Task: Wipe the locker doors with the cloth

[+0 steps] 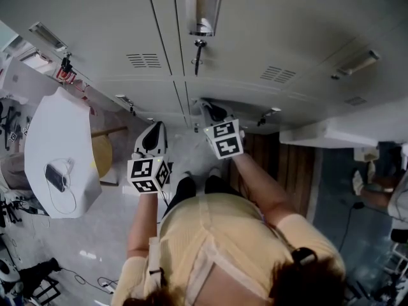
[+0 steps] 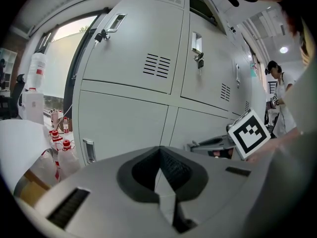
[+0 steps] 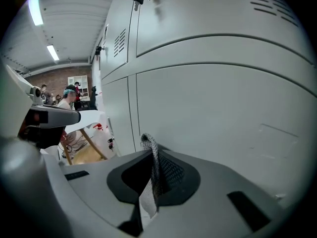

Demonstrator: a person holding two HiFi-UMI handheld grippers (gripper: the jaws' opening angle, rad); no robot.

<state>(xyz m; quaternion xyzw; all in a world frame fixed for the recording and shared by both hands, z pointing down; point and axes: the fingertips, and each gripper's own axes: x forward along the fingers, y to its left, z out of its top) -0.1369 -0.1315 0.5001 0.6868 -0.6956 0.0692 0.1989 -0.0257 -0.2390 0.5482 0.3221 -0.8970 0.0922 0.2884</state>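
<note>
Several locker doors (image 2: 130, 48), left tongs (image 2: 159, 155) pressed together, right tongs (image 3: 151, 157) pinching cloth (image 3: 147, 143)

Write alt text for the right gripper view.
The right gripper, its fingers shut, pinches a strip of grey mesh cloth close to a pale grey locker door. Off to the left stand a white table and distant people.

Both forearms reach out ahead of the torso. Left gripper (image 1: 152, 137) sits nearer the body, jaws closed together with nothing between them. Right gripper (image 1: 213, 111) is further forward, jaws pinched on the cloth (image 3: 150, 155), a strip poking up past the tips.
</note>
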